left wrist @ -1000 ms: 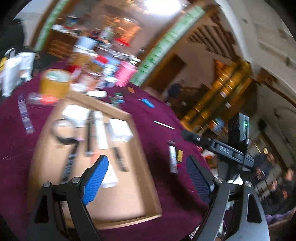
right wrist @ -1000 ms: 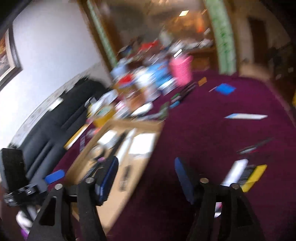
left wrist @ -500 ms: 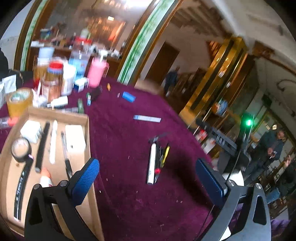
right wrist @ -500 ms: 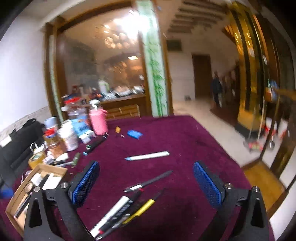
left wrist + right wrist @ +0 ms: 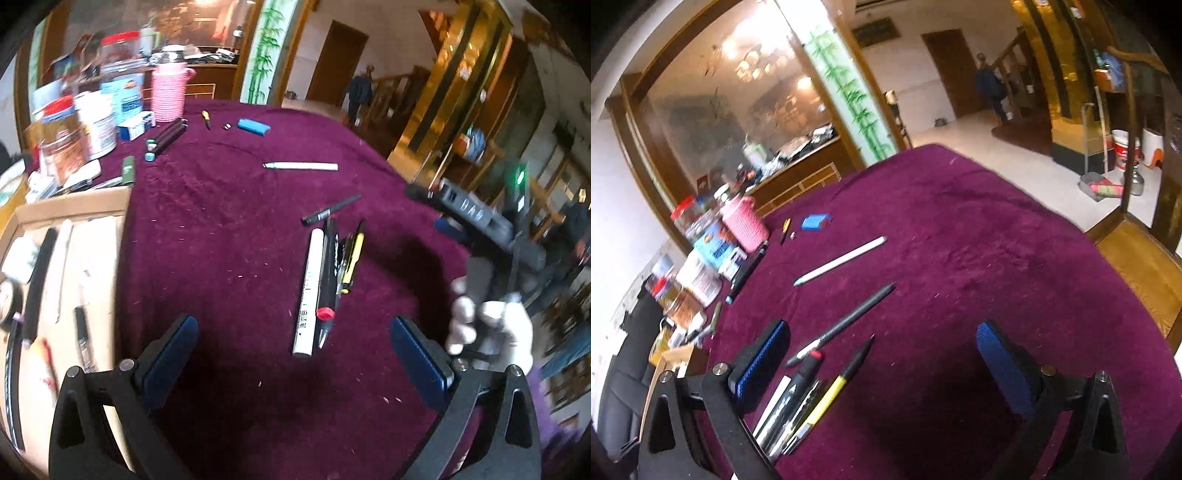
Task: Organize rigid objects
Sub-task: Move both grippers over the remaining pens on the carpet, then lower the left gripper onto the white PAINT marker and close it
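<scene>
left wrist: white marker (image 5: 307, 291) beside red-capped pen (image 5: 327, 280)

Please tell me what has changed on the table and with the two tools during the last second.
Both views swung away from the cardboard tray toward the cluster of pens. The left tool now hovers over it, and the right tool has come close beside it. Both stayed open and empty. The pens, the white pen and the blue box did not visibly move.

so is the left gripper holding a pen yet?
No, the left gripper is open and empty above the white marker on the cloth.
</scene>
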The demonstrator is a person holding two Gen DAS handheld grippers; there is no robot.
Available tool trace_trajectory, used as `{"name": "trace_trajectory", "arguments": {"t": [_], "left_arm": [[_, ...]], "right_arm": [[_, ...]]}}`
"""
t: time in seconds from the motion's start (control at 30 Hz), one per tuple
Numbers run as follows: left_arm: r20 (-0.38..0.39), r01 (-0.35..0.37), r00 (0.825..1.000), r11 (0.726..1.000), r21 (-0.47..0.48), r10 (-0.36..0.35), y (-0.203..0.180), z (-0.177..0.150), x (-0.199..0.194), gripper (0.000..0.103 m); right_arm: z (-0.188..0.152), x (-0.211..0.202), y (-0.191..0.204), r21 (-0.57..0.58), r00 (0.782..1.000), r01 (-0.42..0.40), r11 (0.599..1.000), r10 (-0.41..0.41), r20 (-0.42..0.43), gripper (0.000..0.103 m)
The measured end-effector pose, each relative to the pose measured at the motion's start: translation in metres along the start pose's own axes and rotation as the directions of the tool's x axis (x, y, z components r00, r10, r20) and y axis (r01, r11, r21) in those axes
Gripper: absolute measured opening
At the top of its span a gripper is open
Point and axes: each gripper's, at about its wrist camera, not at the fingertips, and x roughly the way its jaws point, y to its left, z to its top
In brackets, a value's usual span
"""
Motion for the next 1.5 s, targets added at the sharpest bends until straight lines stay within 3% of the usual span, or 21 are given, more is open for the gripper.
{"name": "trace_trajectory", "arguments": {"t": [0.13, 0.27, 0.3, 0.4, 0.47, 0.53, 0.6, 0.67, 0.77, 0.97, 1.07, 1.17, 1.2, 1.33, 1.4, 1.5], "left_arm": [[-0.081, 0.005, 0.997, 1.000, -0.013, -0.006, -0.007, 0.004, 0.037, 0.103], [-0.086, 0.002, 0.996, 1.000, -0.007, -0.003, -0.015, 0.018, 0.057, 0.103], [-0.091, 0.020, 0.996, 1.000, -0.012, -0.021, -0.018, 0.022, 0.062, 0.101], [-0.161, 0.120, 0.979, 0.992, -0.027, -0.122, -0.033, 0.026, 0.086, 0.084], [-0.165, 0.129, 0.979, 0.991, 0.031, -0.122, -0.049, 0.023, 0.087, 0.084], [-0.179, 0.197, 0.966, 0.979, 0.044, -0.187, -0.055, 0.019, 0.083, 0.084], [-0.152, 0.111, 0.983, 0.992, 0.057, -0.101, -0.048, 0.019, 0.077, 0.084], [-0.137, 0.048, 0.990, 0.998, 0.026, -0.044, -0.031, 0.023, 0.077, 0.084], [-0.152, 0.022, 0.988, 0.999, -0.023, -0.025, -0.015, 0.024, 0.080, 0.084], [-0.133, -0.113, 0.983, 0.987, 0.112, 0.127, -0.031, 0.020, 0.084, 0.083], [-0.120, -0.206, 0.967, 0.966, 0.159, 0.226, -0.029, 0.020, 0.084, 0.082], [-0.128, -0.219, 0.962, 0.962, 0.165, 0.241, -0.021, 0.020, 0.088, 0.079], [-0.132, -0.210, 0.964, 0.964, 0.161, 0.232, -0.019, 0.021, 0.087, 0.076], [-0.135, -0.151, 0.974, 0.966, 0.210, 0.182, -0.032, 0.024, 0.087, 0.036], [-0.142, -0.141, 0.974, 0.960, 0.243, 0.179, -0.037, 0.019, 0.083, 0.028], [-0.168, -0.129, 0.972, 0.968, 0.216, 0.167, -0.025, 0.013, 0.072, 0.027]], "right_arm": [[-0.003, 0.006, 0.005, -0.022, 1.000, 0.003, 1.000, -0.003, -0.021, 0.102], [-0.004, 0.010, 0.004, -0.026, 1.000, 0.014, 1.000, -0.015, -0.028, 0.102], [-0.004, 0.011, 0.003, -0.023, 0.999, 0.012, 1.000, -0.013, -0.038, 0.102], [-0.005, 0.014, 0.003, -0.023, 0.998, 0.011, 1.000, -0.013, -0.053, 0.102], [-0.006, 0.015, 0.003, -0.021, 0.998, 0.012, 1.000, -0.013, -0.059, 0.102], [-0.006, 0.017, 0.002, -0.013, 0.997, 0.005, 1.000, -0.006, -0.074, 0.102], [-0.007, 0.019, 0.001, -0.004, 0.996, -0.002, 1.000, 0.002, -0.087, 0.102], [-0.007, 0.020, 0.001, -0.002, 0.996, -0.008, 1.000, 0.007, -0.094, 0.102], [-0.009, 0.020, 0.002, -0.005, 0.995, -0.010, 1.000, 0.009, -0.096, 0.102], [-0.010, 0.021, 0.001, 0.004, 0.994, -0.004, 1.000, 0.005, -0.105, 0.102], [-0.010, 0.022, 0.000, 0.011, 0.994, -0.005, 1.000, 0.007, -0.109, 0.102], [-0.010, 0.022, -0.001, 0.011, 0.994, -0.007, 1.000, 0.008, -0.110, 0.102], [-0.010, 0.022, -0.001, 0.012, 0.994, -0.008, 1.000, 0.009, -0.111, 0.102], [-0.010, 0.025, -0.002, 0.011, 0.993, -0.001, 1.000, 0.003, -0.122, 0.102], [-0.011, 0.025, -0.003, 0.016, 0.992, 0.003, 1.000, -0.001, -0.127, 0.102], [-0.010, 0.027, -0.006, 0.031, 0.991, 0.004, 1.000, 0.000, -0.134, 0.102]]}}
